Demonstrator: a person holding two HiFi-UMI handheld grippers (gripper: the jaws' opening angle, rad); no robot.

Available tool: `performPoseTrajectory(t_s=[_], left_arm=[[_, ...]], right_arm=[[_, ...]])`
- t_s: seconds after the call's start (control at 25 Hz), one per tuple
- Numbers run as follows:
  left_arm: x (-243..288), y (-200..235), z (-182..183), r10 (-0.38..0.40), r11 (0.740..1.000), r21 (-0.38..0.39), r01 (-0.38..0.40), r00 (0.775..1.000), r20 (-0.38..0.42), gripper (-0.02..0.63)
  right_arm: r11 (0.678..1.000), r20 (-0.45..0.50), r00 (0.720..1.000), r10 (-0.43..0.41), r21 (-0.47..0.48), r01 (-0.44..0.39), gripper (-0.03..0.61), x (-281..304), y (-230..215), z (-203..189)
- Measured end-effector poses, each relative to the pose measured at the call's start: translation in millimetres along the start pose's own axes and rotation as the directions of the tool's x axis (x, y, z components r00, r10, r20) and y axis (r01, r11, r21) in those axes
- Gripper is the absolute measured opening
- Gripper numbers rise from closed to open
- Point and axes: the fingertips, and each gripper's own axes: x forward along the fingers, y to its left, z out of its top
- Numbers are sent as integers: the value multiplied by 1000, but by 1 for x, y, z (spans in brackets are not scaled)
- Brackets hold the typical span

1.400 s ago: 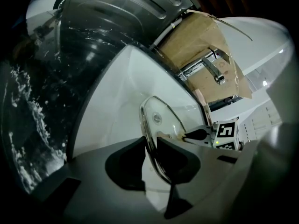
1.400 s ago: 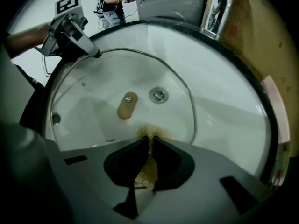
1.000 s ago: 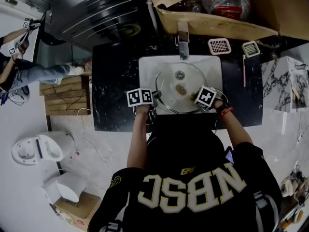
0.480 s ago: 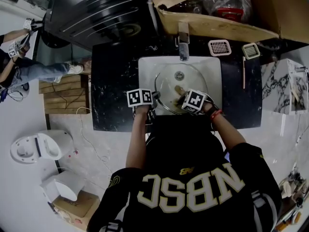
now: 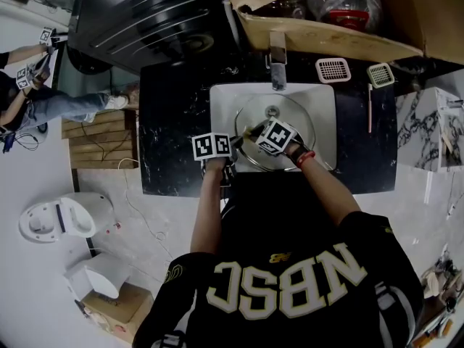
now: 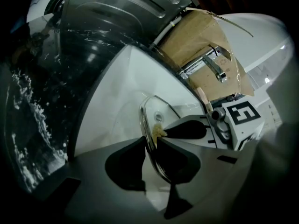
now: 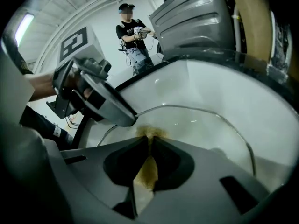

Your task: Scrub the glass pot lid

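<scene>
The glass pot lid [image 5: 286,125] lies tilted in the white sink [image 5: 322,100]. My left gripper [image 5: 233,148] is shut on the lid's steel rim [image 6: 148,146] at its near left edge and holds it up on edge. My right gripper [image 5: 254,131] is shut on a yellow-brown scrub pad [image 7: 147,169]. The pad's tip [image 7: 150,133] presses on the glass at the lid's left part, close to the left gripper's fingers [image 7: 110,107]. In the left gripper view the pad [image 6: 158,131] touches the lid [image 6: 152,115] just past my jaws.
A chrome tap [image 5: 278,62] stands behind the sink. Two grid strainers [image 5: 333,69] [image 5: 379,74] and a thin stick [image 5: 369,107] lie on the black marble counter [image 5: 174,122]. A cardboard box [image 5: 326,38] sits behind. Another person [image 7: 133,34] stands far off.
My right gripper has slid the pad leftwards across the lid, from its right side to its left part near the left gripper. The left gripper has kept still on the rim.
</scene>
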Motion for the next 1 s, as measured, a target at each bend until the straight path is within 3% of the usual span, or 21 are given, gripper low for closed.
performPoseTrajectory(t_s=[0.28,0.48,0.68,1.0], left_arm=[[0,1,0,11,1000,3,-11,1000,-1,89],[3,3,-4,22,1000,-1,-22,999,-24,91],[4,2,-4,21,1000,5,-21,999,-38,91],[3,0,-5,0,1000,5,1,999,-41,91]], right_arm=[[995,16,998,-63,78,62,46,9,-42,12],[976,14,986,-168,143,165,46,11,-76,5],[954,-46,960,-277,106,281,44,8,-103,-14],[894,-165,891,-422,86,440,41,-27,-144,-60]])
